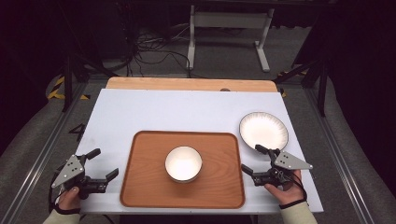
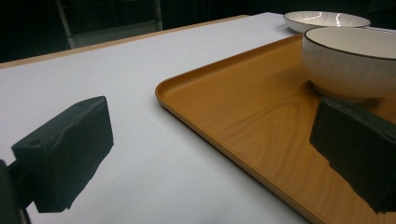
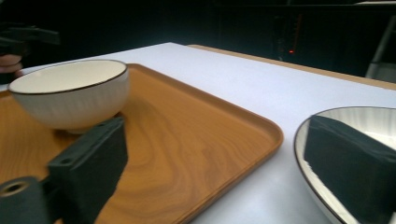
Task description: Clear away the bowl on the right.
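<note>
**A:** Item one, the bowl [image 1: 183, 163]. Location?

**B:** White, dark rim, upright on the wooden tray [image 1: 144, 186], a little right of the tray's middle. The tray lies with its long side across the white worktop [image 1: 140, 112], at the person's edge. The bowl looks empty.

**A:** Item two, the plate [image 1: 264, 130].

**B:** White, ribbed, dark rim. It sits flat on the worktop, off the tray and just beside its far right corner. Nothing on it.

**A:** Right gripper [image 1: 255, 160]?

**B:** Held low at the tray's right edge, jaws spread wide with nothing between them. In the right gripper view one jaw stands over the tray and the other over the near rim of the plate, so it straddles the gap between the two. I cannot tell whether that jaw touches the rim.

**A:** Left gripper [image 1: 103, 163]?

**B:** At the tray's left edge, near the worktop's front corner. Jaws also wide apart, holding nothing. In the left gripper view one jaw is over bare worktop and the other over the tray.

**A:** Which relation governs the coming move?

**B:** The plate lies just ahead of the right gripper and slightly to its right, rim first. The left gripper is well apart from it, across the whole tray. My judgement is that the plate is the right hand's job. The bowl sits between the two grippers, nearer the right.
</note>
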